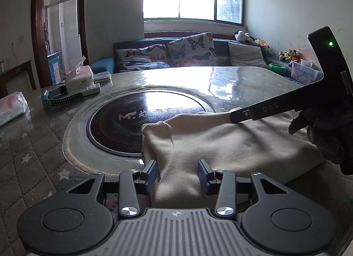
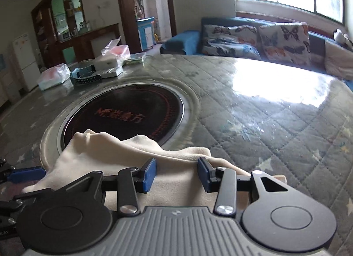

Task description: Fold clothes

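left gripper (image 1: 177, 176) jaws spread, astride cloth (image 1: 220, 139), pads clear | cloth on desk (image 1: 39, 145), partly over hob (image 1: 123, 119); likely light, limp, slides on glossy top; grip hems | right gripper (image 2: 176, 173) jaws spread over cloth.

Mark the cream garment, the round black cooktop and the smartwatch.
cream garment (image 1: 220, 141), left wrist view, on the flat folded middle.
round black cooktop (image 2: 123, 112), right wrist view, on the dark glass by the red lettering.
smartwatch (image 1: 61, 96), left wrist view, on the strap lying on the table.
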The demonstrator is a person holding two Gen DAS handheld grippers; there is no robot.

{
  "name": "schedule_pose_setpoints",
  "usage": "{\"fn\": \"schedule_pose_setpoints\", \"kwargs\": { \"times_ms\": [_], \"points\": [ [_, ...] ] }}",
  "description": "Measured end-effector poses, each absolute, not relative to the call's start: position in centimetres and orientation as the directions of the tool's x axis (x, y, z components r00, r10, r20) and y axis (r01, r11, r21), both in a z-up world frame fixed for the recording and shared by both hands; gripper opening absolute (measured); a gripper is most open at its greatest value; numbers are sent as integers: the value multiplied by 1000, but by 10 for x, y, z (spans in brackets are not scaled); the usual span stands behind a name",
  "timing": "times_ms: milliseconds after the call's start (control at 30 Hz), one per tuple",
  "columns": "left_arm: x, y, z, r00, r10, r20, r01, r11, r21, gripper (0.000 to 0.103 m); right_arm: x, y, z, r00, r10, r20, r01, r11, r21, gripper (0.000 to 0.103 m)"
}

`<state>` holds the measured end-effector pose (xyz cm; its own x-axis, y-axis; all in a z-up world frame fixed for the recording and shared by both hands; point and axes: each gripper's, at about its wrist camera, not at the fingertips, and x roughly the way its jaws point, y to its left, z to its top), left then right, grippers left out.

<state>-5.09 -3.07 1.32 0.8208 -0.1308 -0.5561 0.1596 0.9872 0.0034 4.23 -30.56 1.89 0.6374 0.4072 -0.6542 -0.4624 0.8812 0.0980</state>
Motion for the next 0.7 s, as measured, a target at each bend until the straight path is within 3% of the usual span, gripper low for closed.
{"fn": "schedule_pose_setpoints", "kwargs": {
  "times_ms": [400, 700],
  "points": [
    [-59, 4, 26, 834, -34, -550, 35, 999, -9, 49, -19, -300, 51, 605, 510, -611, -643, 766, 2, 44],
    [-52, 26, 34, 811, -41, -584, -38, 992, -122, 50, -77, -232, 36, 499, 601, -624, -833, 532, -154, 45]
  ]
}}
